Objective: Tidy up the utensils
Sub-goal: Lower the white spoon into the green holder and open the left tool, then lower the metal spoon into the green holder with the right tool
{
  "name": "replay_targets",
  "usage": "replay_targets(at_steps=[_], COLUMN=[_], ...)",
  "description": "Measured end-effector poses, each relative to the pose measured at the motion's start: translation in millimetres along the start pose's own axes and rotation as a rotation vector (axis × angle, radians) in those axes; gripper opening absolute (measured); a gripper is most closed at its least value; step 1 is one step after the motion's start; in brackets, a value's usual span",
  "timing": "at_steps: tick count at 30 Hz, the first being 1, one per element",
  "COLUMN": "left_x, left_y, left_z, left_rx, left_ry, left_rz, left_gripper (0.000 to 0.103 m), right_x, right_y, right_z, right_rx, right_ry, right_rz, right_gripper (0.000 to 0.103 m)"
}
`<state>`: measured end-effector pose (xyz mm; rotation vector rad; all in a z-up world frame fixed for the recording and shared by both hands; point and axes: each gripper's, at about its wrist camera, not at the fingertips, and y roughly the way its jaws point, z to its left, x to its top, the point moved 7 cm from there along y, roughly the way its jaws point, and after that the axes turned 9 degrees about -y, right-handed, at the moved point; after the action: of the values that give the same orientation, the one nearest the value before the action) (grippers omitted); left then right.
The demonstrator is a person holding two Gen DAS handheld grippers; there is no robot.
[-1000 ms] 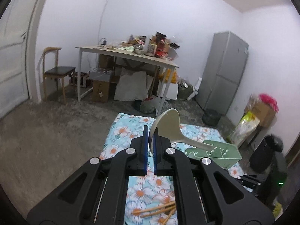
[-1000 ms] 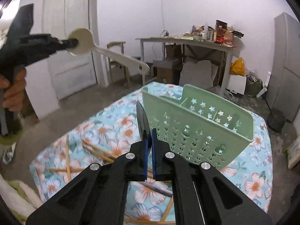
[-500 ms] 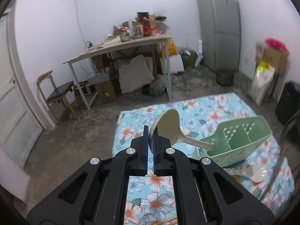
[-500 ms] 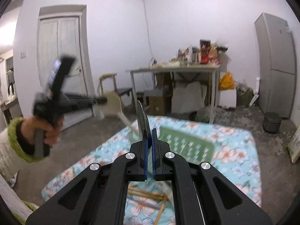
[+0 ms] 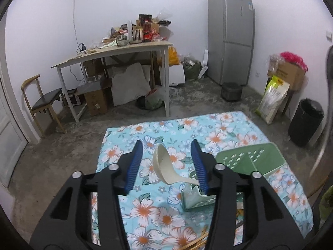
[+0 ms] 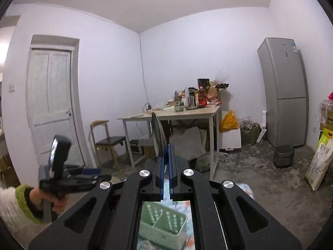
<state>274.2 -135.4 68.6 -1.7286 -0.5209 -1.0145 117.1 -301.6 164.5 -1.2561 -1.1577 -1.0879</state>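
The left gripper [image 5: 167, 162] is seen with its blue-padded jaws spread wide, nothing being held between them. A cream plastic ladle [image 5: 166, 169] is seen in the gap, touched by neither pad; its bowl is raised and tilted, and its handle runs down into the near end compartment of the green perforated organizer basket [image 5: 249, 163]. The other compartments are seen only in part, and no contents can be made out there. The right gripper [image 6: 166, 156] is closed on a dark metal spoon [image 6: 158, 137], whose bowl stands upright above the pads.

The basket is set on a turquoise floral cloth [image 5: 166, 208] spread over a rough grey concrete floor [image 5: 62, 156]. A few wooden chopsticks [image 5: 199, 240] lie on the cloth at the near edge. Farther off, a cluttered white table [image 5: 116, 54], a wooden chair [image 5: 41, 102], a grey refrigerator [image 5: 231, 37] and a black bin [image 5: 306, 123] are ranged along white walls, and a white door [image 6: 50, 104] is seen in the right wrist view.
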Motion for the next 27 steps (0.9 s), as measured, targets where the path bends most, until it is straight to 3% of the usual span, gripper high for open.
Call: replay_targets(at_steps=[6, 14, 21, 22, 25, 27], left_x=[-14.7, -66.8, -119.2, -123.5, -131.9, -135.3], left_y=[-18.3, -37.8, -42.7, -42.4, -45.0, -48.2], left_z=[26.3, 61.4, 60.5, 59.1, 50.9, 44.3], left_rx=[-0.016, 0.002, -0.005, -0.01, -0.038, -0.062], left_ry=[-0.107, -0.199, -0.209, -0.205, -0.179, -0.157], left_rz=[-0.016, 0.033, 0.103, 0.109, 0.116, 0.115], left_gripper=[0.062, 0.071, 0.071, 0.071, 0.071, 0.071], right_x=[-2.8, -67.8, -118.8, -121.3, -122.6, -119.7], right_y=[37.5, 99.0, 127.5, 125.8, 119.0, 110.2], right_z=[-17.6, -29.6, -26.0, -26.4, -23.1, -18.8], right_rx=[-0.026, -0.054, -0.032, -0.03, -0.024, -0.036], right_ry=[0.0, 0.019, 0.066, 0.072, 0.085, 0.068], right_rz=[0.017, 0.164, 0.325, 0.334, 0.351, 0.346], right_gripper=[0.004, 0.004, 0.007, 0.009, 0.031, 0.035])
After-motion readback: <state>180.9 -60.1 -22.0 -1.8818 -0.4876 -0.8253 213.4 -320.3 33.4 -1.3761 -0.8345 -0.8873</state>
